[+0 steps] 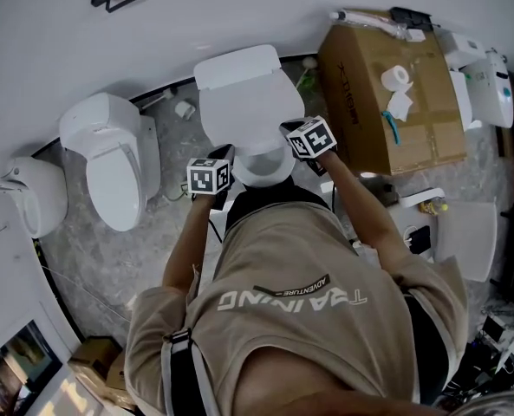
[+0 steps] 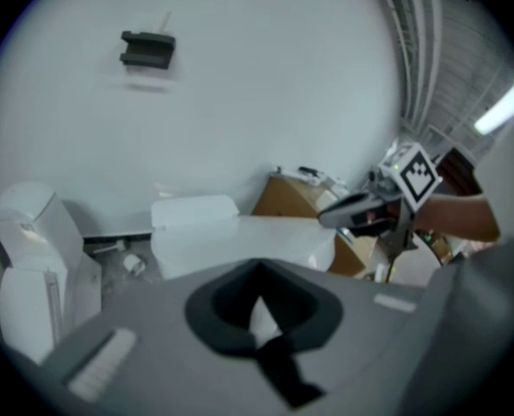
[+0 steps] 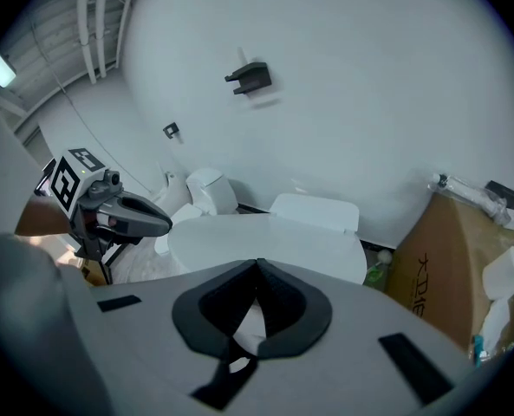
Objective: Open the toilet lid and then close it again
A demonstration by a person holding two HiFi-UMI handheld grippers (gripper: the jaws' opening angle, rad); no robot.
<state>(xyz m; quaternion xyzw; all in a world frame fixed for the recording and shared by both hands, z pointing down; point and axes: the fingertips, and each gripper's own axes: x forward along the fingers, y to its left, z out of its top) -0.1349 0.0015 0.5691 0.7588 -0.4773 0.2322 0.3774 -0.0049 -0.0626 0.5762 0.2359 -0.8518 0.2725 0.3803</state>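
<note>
The operator wears a beige short-sleeved T-shirt (image 1: 309,336) with pale block lettering (image 1: 293,297) and a small dark label printed across the back. A black strap (image 1: 180,375) with a light buckle (image 1: 180,338) runs over the shoulder. The left tool (image 1: 224,154) and the right tool (image 1: 293,128) each have a smooth grey housing (image 2: 395,345), dark pads (image 2: 217,315) set in a V-shaped recess, and a cube (image 1: 209,178) with black-and-white square markers.
</note>
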